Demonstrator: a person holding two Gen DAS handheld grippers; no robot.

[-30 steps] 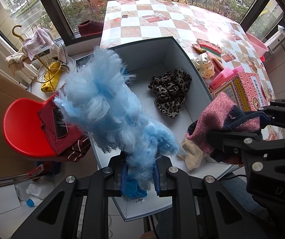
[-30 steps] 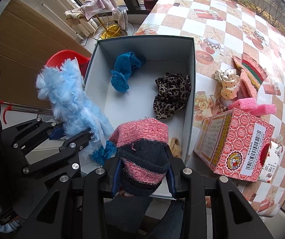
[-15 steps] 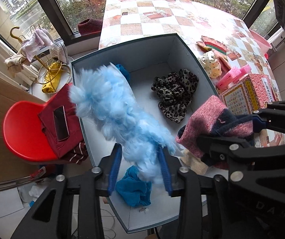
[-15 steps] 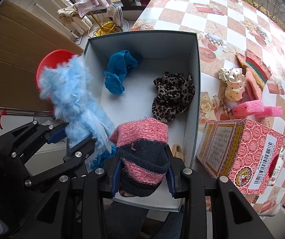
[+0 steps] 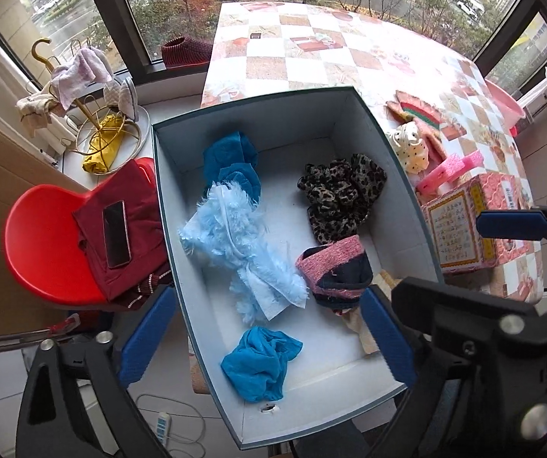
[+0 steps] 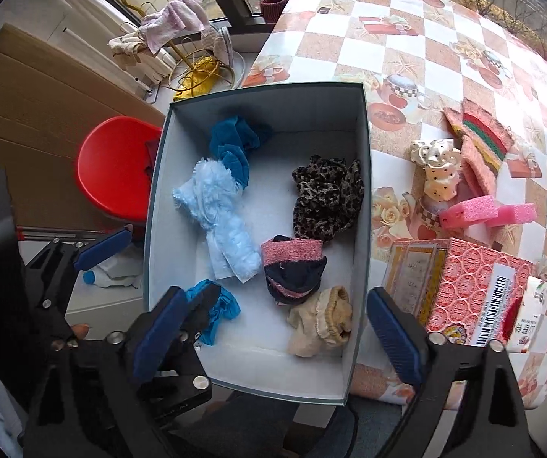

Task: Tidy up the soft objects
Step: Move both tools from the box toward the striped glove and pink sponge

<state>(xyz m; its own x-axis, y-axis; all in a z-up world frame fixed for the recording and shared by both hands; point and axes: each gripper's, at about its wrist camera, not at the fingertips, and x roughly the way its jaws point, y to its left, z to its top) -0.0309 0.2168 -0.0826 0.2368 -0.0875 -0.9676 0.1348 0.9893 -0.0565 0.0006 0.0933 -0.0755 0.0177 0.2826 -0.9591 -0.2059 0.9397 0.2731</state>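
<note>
Both tongs, left [image 5: 266, 337] and right [image 6: 277, 339], have just sprung wide and hang released above the box [image 6: 365, 175]. The fluffy blue piece [image 6: 216, 225] and pink-navy sock [image 6: 292, 267] lie inside. Risk: the box overhangs the desk's [image 6: 407, 61] near edge, so a downward nudge could tip it.

boxes [image 6: 363, 175] 1 | blue cloths [image 6: 231, 145] 2 | pink sponges [image 6: 468, 212] 2

Leopard-print scrunchie [image 5: 340, 194], pale-blue fluffy sock [image 5: 235, 244], pink-and-navy sock [image 5: 334, 271]
</note>
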